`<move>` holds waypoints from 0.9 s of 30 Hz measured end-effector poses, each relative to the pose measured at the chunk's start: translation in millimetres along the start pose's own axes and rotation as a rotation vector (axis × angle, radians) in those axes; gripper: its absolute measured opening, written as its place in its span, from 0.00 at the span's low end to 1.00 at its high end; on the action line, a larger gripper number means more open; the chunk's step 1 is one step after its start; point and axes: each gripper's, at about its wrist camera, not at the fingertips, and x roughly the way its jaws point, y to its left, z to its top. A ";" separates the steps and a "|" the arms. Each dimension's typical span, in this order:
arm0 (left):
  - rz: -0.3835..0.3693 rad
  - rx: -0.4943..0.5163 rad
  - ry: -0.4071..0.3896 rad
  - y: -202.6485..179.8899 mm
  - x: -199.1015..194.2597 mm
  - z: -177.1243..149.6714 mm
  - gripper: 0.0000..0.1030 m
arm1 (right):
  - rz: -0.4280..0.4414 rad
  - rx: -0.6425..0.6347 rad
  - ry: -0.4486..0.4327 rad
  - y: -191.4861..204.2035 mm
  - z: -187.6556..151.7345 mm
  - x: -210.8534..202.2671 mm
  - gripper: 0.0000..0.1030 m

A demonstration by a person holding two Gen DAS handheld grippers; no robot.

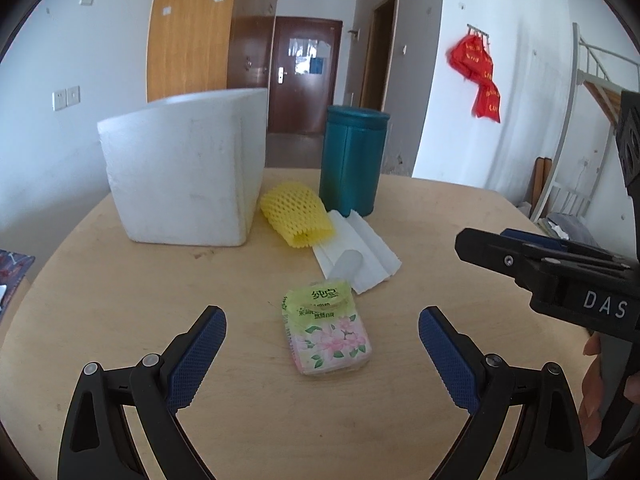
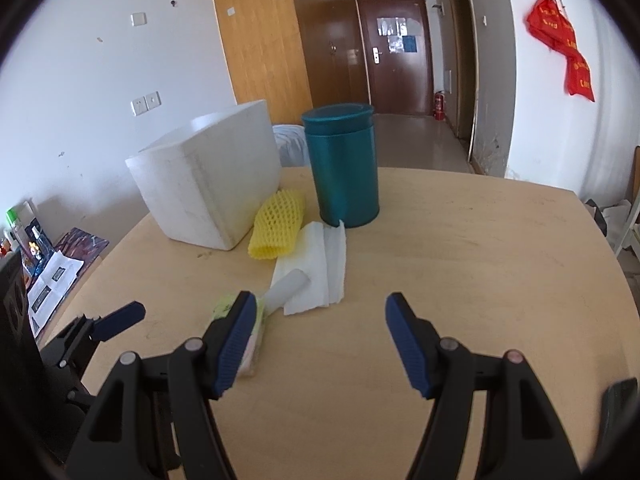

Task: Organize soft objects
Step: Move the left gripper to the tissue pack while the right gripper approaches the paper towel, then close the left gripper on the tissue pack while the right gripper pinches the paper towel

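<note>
teal canister (image 1: 352,160), wooden table (image 1: 440,220), brown door (image 1: 306,76), red banners (image 1: 478,76)

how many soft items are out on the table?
4: tissue pack nearest, white tissues with a small foam roll on them, yellow foam net by the white box. Box contents hidden.

Black hand-held gripper (image 1: 322,322), blue ribbed pads (image 1: 196,354), "DAS" lettering

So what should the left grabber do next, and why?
Probably ease the left gripper forward and down around the tissue pack. Its jaws are wide open, the pack lies loose on the table right between them, and nothing has been picked up yet.
</note>
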 end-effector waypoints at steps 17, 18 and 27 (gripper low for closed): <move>0.006 -0.070 0.208 4.6 63.9 -1.0 0.93 | 0.013 -0.038 0.129 -8.1 13.7 62.7 0.69; 0.014 -0.067 0.220 4.2 66.7 -1.5 0.92 | 0.013 -0.040 0.139 -9.3 14.7 66.5 0.69; 0.037 -0.082 0.269 4.6 79.6 -0.3 0.85 | 0.019 -0.028 0.196 -22.0 17.7 91.3 0.69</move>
